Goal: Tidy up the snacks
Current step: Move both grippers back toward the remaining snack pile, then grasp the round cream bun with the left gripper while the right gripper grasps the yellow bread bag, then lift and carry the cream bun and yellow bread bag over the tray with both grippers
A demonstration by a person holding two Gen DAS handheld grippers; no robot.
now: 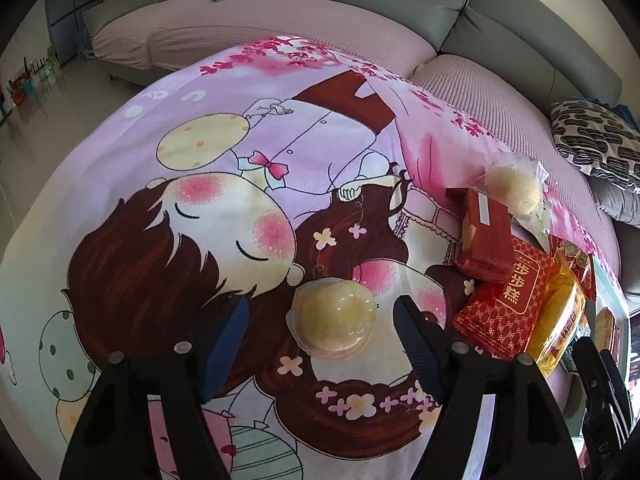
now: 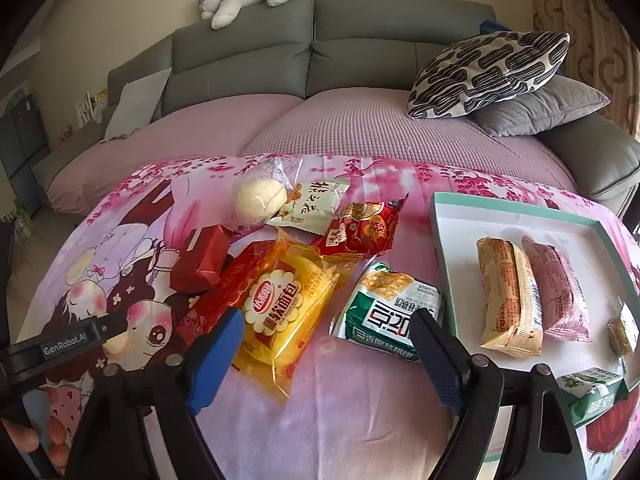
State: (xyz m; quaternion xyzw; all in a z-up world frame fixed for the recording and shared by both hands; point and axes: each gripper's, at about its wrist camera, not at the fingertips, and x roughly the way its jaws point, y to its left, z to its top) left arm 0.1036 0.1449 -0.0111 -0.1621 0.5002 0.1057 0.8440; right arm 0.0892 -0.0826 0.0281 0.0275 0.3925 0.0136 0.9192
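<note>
A round pale-yellow pastry in clear wrap [image 1: 334,318] lies on the cartoon-print cloth [image 1: 200,208]. My left gripper [image 1: 320,308] is open around it, a finger on each side with a small gap to the wrap. My right gripper [image 2: 328,316] is open above the cloth, with a yellow bread packet [image 2: 284,304] by its left finger and a green-and-white cracker packet [image 2: 388,312] by its right finger. Neither packet is gripped. A white tray with a teal rim [image 2: 440,240] at the right holds an orange packet [image 2: 508,300], a pink packet [image 2: 560,292] and smaller ones.
More snacks are piled behind: a red wrapped bar [image 2: 200,268], a red patterned packet [image 1: 508,304], a bagged white bun [image 2: 260,200], a cream packet [image 2: 312,208], a red-gold packet [image 2: 360,232]. A grey sofa [image 2: 320,60] with cushions stands beyond the cloth. A hand [image 2: 36,436] holds the left gripper.
</note>
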